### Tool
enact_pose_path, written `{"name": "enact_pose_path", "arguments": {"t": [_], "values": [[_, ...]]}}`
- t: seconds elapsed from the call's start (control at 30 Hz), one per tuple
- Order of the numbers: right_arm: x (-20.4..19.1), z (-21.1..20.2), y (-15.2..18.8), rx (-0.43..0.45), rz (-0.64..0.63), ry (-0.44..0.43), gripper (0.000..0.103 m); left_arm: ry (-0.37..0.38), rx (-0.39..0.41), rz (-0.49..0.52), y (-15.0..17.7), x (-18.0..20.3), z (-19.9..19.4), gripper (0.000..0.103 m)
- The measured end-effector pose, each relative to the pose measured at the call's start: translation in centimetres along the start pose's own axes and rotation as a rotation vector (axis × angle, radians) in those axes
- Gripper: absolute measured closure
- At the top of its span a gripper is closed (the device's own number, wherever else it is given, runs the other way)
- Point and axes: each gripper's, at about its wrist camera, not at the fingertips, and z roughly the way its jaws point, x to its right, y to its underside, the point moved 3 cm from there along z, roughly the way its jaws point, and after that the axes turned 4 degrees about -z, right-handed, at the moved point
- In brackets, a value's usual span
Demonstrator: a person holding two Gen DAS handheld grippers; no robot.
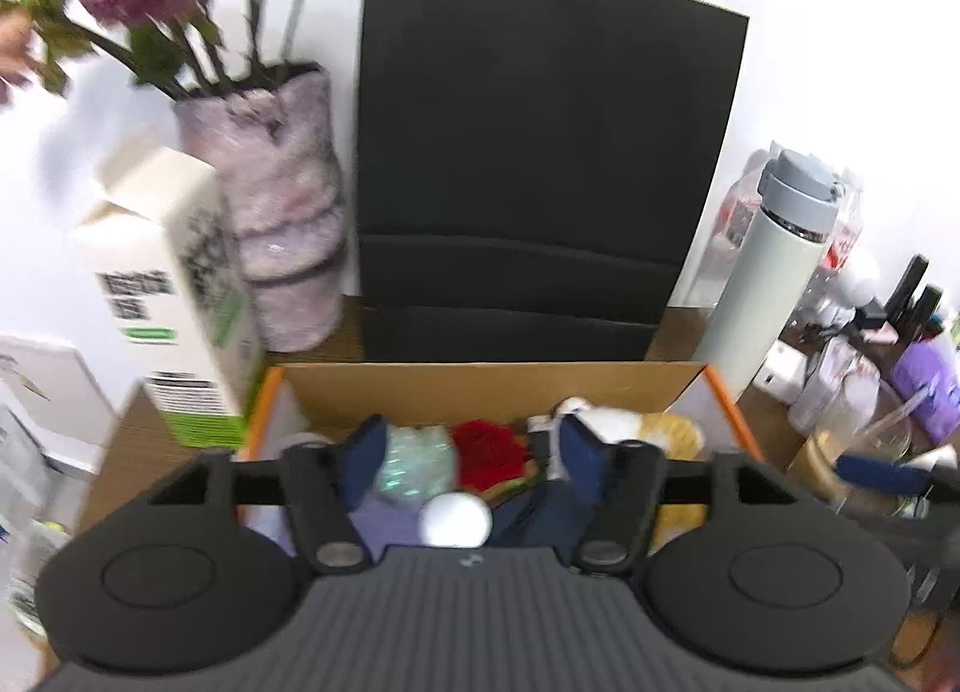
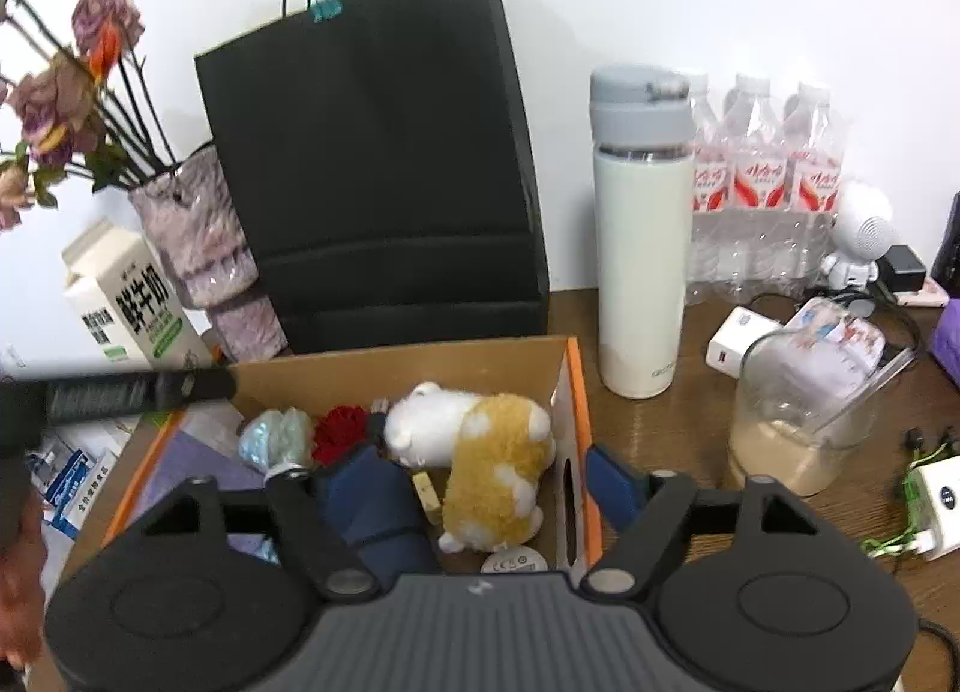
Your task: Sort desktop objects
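The left gripper [image 1: 471, 449] hovers over the cardboard box [image 1: 492, 386], its jaws spread apart and gripping nothing; between the blue pads [image 1: 366, 461] lie a pale green crinkled bundle [image 1: 414, 467], a red flower [image 1: 489, 452] and, nearer, a white ball [image 1: 455, 519].

The right gripper [image 2: 462, 482] also has its jaws released — its left finger is over the box interior, its right finger outside the orange-edged right wall [image 2: 573, 440]. Between them, inside the box, lie a white-and-tan plush hamster [image 2: 480, 452], a dark blue cloth item [image 2: 375, 512] and a small cream block [image 2: 427, 491], with the red flower and green bundle further left. A round white disc [image 2: 513, 561] sits at the near edge.

Beyond the box a black paper bag [image 2: 372, 152] stands against the wall, a teal binder clip [image 2: 325, 9] at its top. To its left are a mottled pink vase [image 2: 201, 248] of dried flowers [image 2: 78, 92] and a milk carton [image 2: 129, 308]. To the right on the wooden surface [image 2: 672, 428] stand a white flask with a grey lid [image 2: 641, 230], a shrink-wrapped pack of water bottles [image 2: 765, 170], a glass pitcher [image 2: 801, 422] with beige contents, a white charger [image 2: 738, 341] and a small white robot figure [image 2: 861, 236].
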Motion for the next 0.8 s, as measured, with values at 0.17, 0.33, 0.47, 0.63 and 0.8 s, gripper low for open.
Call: {"name": "enact_pose_path", "arguments": {"t": [0.17,0.33,0.47,0.63,0.8], "values": [[-0.9,-2.6,0.3,0.007,-0.009,0.002,0.016,-0.033,0.014,0.029,2.4,-1.0,-3.0,0.003],[-2.4,-4.8,2.3,-0.01,-0.018,-0.008,0.016,-0.041,0.017,-0.015,6.0,-2.4,-6.1,0.0],[-3.9,-7.0,4.5,0.011,-0.067,-0.005,0.016,-0.024,0.025,-0.037,8.5,-3.1,-8.8,0.0],[-5.1,-9.4,8.1,0.044,-0.1,0.018,0.016,-0.023,0.051,-0.061,11.8,-4.0,-11.5,0.0],[-5.7,-11.4,13.3,0.099,-0.125,0.037,0.016,-0.024,0.075,-0.067,16.7,-4.6,-13.5,0.0]]}}
